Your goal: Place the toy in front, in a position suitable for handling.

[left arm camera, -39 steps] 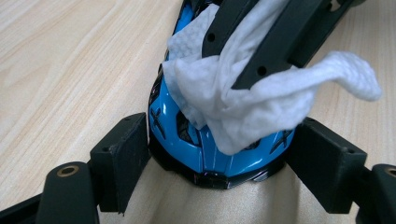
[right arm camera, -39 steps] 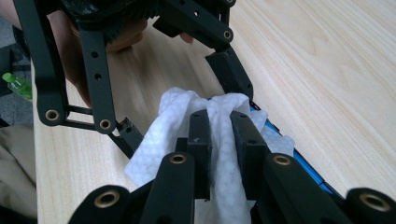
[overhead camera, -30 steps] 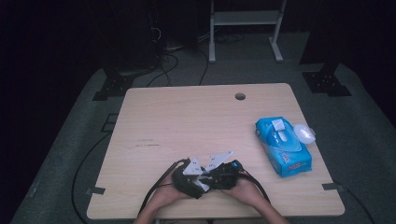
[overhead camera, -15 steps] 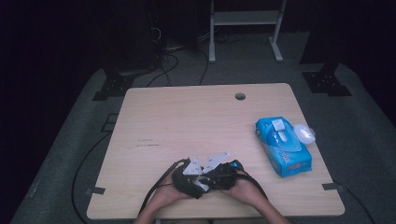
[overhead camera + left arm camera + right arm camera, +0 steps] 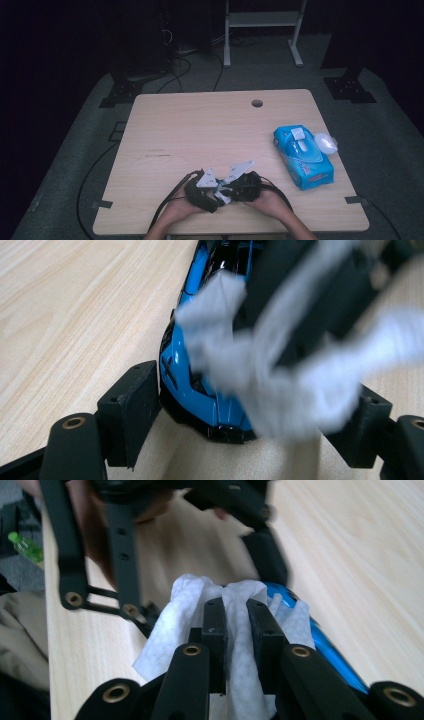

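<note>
At the near edge of the light wooden table (image 5: 200, 125) we see both hands close together; the left gripper (image 5: 209, 186) and the right gripper (image 5: 231, 189) meet there, just left of the table's middle, their grey three-cornered plates tilted upward.

In the left gripper view, the left gripper's two black jaws stand either side of a glossy blue and black toy car (image 5: 200, 365); the left jaw presses the car's flank, and the right jaw sits behind a blurred wipe, so we read the jaws as clamped on the car; the car rests low over the table surface, nose toward the camera.

In the right gripper view, the right gripper's jaws are drawn nearly together, pinching a crumpled white wet wipe (image 5: 185, 615); the wipe folds up between the pads and spreads over the car's blue body (image 5: 330, 650), touching it; the left gripper's black linkage shows blurred beyond.

At the right side of the table lies a blue plastic pack of wet wipes (image 5: 302, 156), its white flap lid open toward the far-right; it sits well apart from the hands; a small round cable hole (image 5: 257, 103) marks the far edge.
</note>
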